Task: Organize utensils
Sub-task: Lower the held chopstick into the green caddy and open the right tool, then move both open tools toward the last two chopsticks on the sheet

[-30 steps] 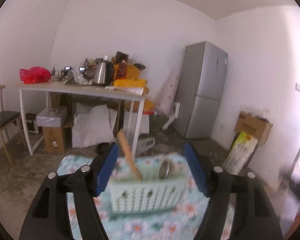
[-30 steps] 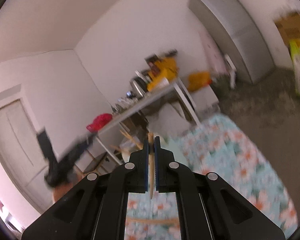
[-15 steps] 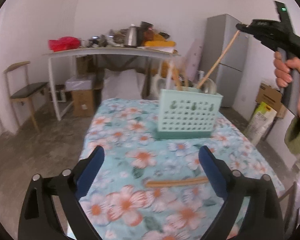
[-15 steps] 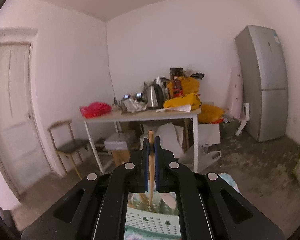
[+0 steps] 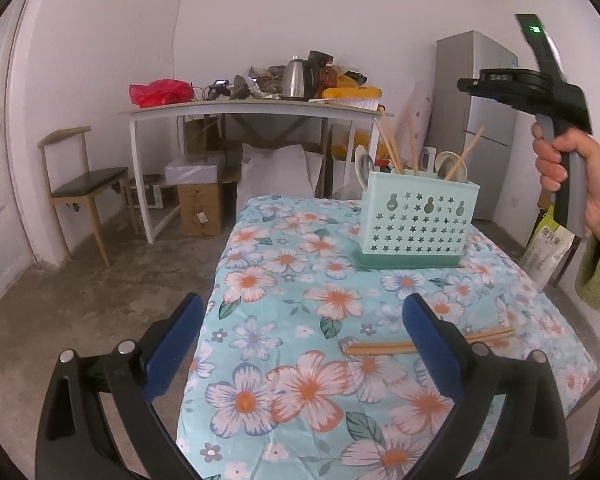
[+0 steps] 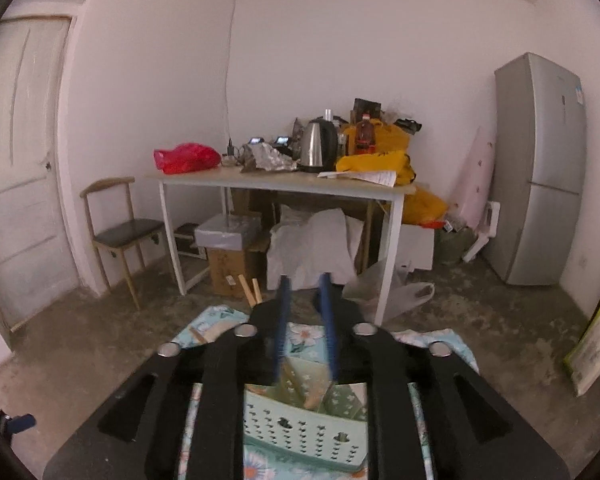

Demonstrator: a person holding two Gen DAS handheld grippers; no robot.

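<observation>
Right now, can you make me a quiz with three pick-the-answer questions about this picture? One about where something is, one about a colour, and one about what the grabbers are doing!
1. Where do the loose chopsticks lie?
A. on the flowery tablecloth, nearer the camera than the caddy
B. on the chair
C. on the floor

2. What colour is the utensil caddy?
A. red
B. pale green
C. black

3. What is the left gripper doing?
A. squeezing a spoon
B. shut on a chopstick
C. open, holding nothing

Answers:
1. A, the left wrist view shows them flat on the cloth by the left gripper's blue pads.
2. B, its star-holed wall is pale green.
3. C, its jaws stand wide apart with only cloth between them. The right gripper is open over the caddy too, with nothing between its jaws.
</observation>
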